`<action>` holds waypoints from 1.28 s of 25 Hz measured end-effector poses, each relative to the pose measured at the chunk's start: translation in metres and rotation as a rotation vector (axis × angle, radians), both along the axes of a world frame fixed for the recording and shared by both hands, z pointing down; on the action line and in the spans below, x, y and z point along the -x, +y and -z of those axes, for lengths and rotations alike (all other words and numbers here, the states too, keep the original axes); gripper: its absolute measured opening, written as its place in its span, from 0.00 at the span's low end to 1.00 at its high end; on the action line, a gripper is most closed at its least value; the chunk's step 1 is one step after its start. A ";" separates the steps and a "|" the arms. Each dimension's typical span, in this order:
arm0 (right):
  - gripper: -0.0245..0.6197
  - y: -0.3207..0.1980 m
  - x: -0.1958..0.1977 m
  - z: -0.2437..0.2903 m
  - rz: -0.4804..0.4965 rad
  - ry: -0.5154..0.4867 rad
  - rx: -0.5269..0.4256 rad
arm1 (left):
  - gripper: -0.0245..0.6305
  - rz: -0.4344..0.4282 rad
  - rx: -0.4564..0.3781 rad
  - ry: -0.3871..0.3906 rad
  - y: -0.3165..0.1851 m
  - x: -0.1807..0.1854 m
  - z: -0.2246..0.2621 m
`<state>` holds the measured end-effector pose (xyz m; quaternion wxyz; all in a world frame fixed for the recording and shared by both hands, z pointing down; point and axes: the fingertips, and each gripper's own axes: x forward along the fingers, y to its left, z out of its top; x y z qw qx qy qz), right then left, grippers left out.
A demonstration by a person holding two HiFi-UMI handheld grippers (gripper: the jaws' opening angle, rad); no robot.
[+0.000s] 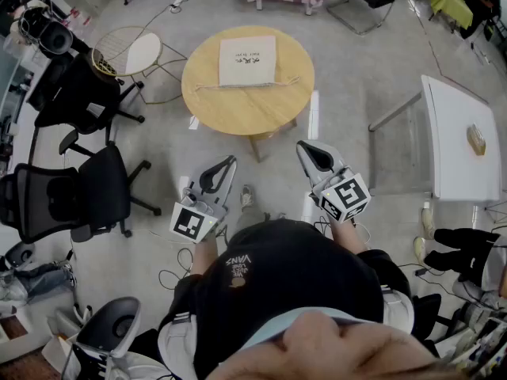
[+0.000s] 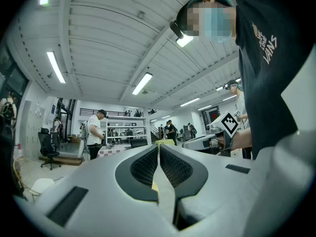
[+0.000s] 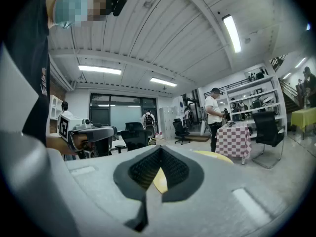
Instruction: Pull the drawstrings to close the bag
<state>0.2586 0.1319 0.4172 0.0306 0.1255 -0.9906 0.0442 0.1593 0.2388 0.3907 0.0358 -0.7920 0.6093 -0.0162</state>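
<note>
- Lies flat on the round wooden table (image 1: 214, 105) in the upper centre of the head view: the bag (image 1: 247, 60), print side up, mouth not yet drawn in.
- Trail slack from its lower edge out to left and right across the tabletop: the drawstrings (image 1: 207, 87). Probably spread this way so as to offer one end to each side.
- Untouched as far as can be seen, so judged as the task not yet begun.
- Well apart from the table, lower in the frame over bare floor (image 1: 158, 236): the left gripper (image 1: 228, 163) and the right gripper (image 1: 306, 149), the left one near the black office chairs (image 1: 95, 188) at the left edge.
- Held close in front of the person's chest, tips pointing forward toward the table and leaning slightly toward each other. Reads as a ready stance rather than a reach.
- Left fingers (image 2: 145, 167) pressed together with nothing between; right fingers (image 3: 143, 168) likewise closed and empty.
- Calls for opening both before going for the string ends.
</note>
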 end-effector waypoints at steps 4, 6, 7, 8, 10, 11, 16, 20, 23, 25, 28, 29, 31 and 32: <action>0.03 -0.002 0.002 0.000 -0.001 -0.006 0.009 | 0.06 0.001 0.005 0.001 -0.002 0.004 -0.001; 0.03 -0.003 0.004 0.001 0.004 -0.022 0.020 | 0.06 0.001 0.008 0.004 -0.003 0.005 -0.003; 0.03 -0.004 0.005 0.001 0.005 -0.031 0.026 | 0.06 0.001 0.010 0.008 -0.003 0.006 -0.004; 0.04 -0.005 0.007 0.002 0.004 -0.038 0.030 | 0.06 -0.001 0.011 0.009 -0.004 0.008 -0.005; 0.04 -0.007 0.011 0.001 0.000 -0.042 0.031 | 0.06 -0.007 0.014 0.007 -0.006 0.011 -0.006; 0.04 -0.009 0.013 0.001 -0.002 -0.043 0.032 | 0.06 -0.008 0.018 0.006 -0.007 0.013 -0.007; 0.04 -0.019 0.022 0.004 -0.008 -0.047 0.033 | 0.06 -0.007 0.024 0.012 -0.016 0.024 -0.008; 0.04 -0.026 0.036 0.002 -0.017 -0.044 0.032 | 0.06 -0.016 0.027 0.012 -0.025 0.040 -0.011; 0.04 -0.033 0.049 0.004 -0.031 -0.042 0.033 | 0.06 -0.030 0.025 0.012 -0.033 0.055 -0.010; 0.04 -0.038 0.059 0.004 -0.041 -0.040 0.034 | 0.06 -0.040 0.028 0.011 -0.039 0.067 -0.009; 0.04 -0.045 0.077 0.003 -0.059 -0.038 0.040 | 0.06 -0.056 0.036 0.012 -0.046 0.086 -0.010; 0.04 -0.047 0.083 0.002 -0.067 -0.037 0.043 | 0.06 -0.062 0.040 0.012 -0.049 0.093 -0.010; 0.04 -0.051 0.095 0.001 -0.083 -0.036 0.050 | 0.06 -0.074 0.046 0.013 -0.054 0.107 -0.011; 0.04 -0.053 0.100 0.001 -0.091 -0.035 0.050 | 0.06 -0.080 0.046 0.014 -0.057 0.114 -0.011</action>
